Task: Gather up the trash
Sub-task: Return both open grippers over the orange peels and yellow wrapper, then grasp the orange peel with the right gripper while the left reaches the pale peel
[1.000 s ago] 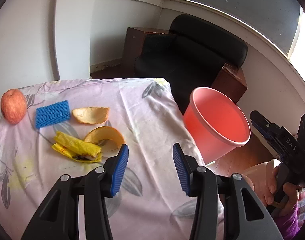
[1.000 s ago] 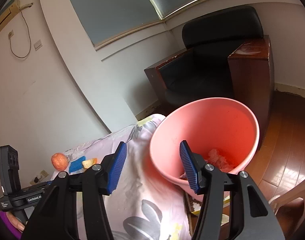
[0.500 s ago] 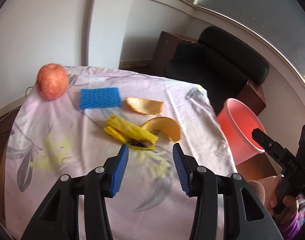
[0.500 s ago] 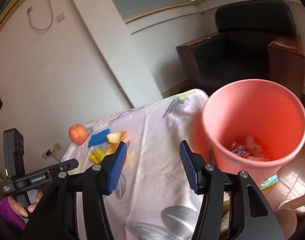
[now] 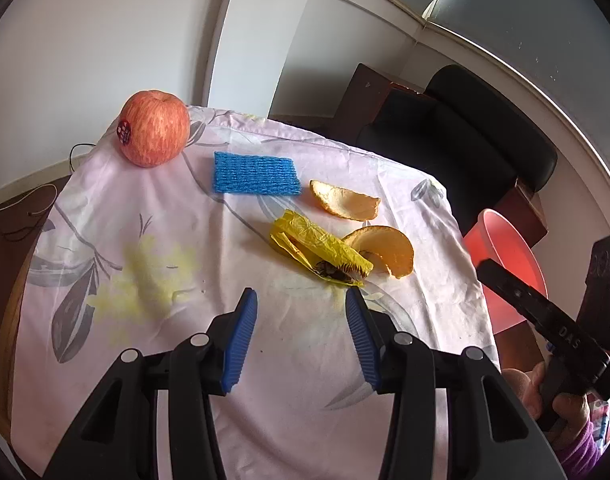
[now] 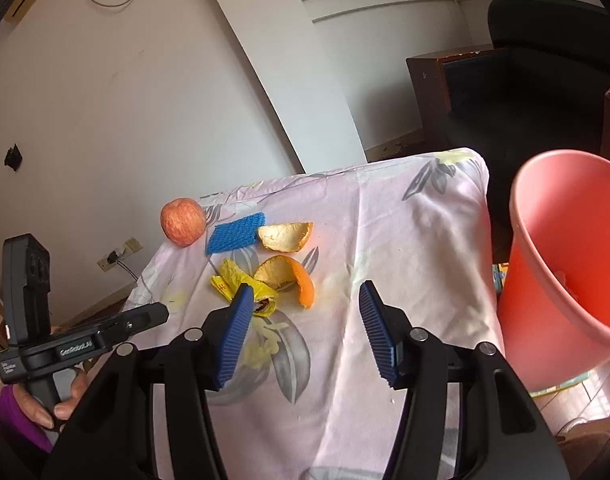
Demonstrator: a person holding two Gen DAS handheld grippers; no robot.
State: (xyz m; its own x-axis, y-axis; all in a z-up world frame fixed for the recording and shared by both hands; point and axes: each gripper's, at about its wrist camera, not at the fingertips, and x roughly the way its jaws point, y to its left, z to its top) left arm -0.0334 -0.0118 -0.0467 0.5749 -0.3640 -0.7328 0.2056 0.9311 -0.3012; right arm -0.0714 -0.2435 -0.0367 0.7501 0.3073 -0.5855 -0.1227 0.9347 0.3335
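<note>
A crumpled yellow wrapper [image 5: 319, 246] [image 6: 241, 282] lies on the floral tablecloth [image 5: 185, 240] [image 6: 385, 240]. Beside it are two orange peels, one curled [image 5: 385, 246] [image 6: 291, 274], the other further back [image 5: 345, 202] [image 6: 285, 236]. A blue foam net [image 5: 255, 174] [image 6: 235, 232] lies behind them. My left gripper [image 5: 301, 304] hovers open just short of the wrapper, nothing between its pads. My right gripper [image 6: 305, 298] is open and empty, above the cloth near the curled peel. The pink bin [image 5: 505, 264] [image 6: 569, 264] stands off the table's right edge.
A red apple [image 5: 155, 134] [image 6: 183, 226] sits at the table's far left corner. A black armchair [image 5: 457, 148] [image 6: 545, 92] and dark wooden side tables stand behind. A hand [image 6: 61, 404] holds the left gripper's handle, and a hand [image 5: 553, 396] holds the right one.
Both grippers swung away from the pink bin toward the trash on the table and came nearer to it. The wrapper and peels now sit just ahead of the fingers. Jaws unchanged.
</note>
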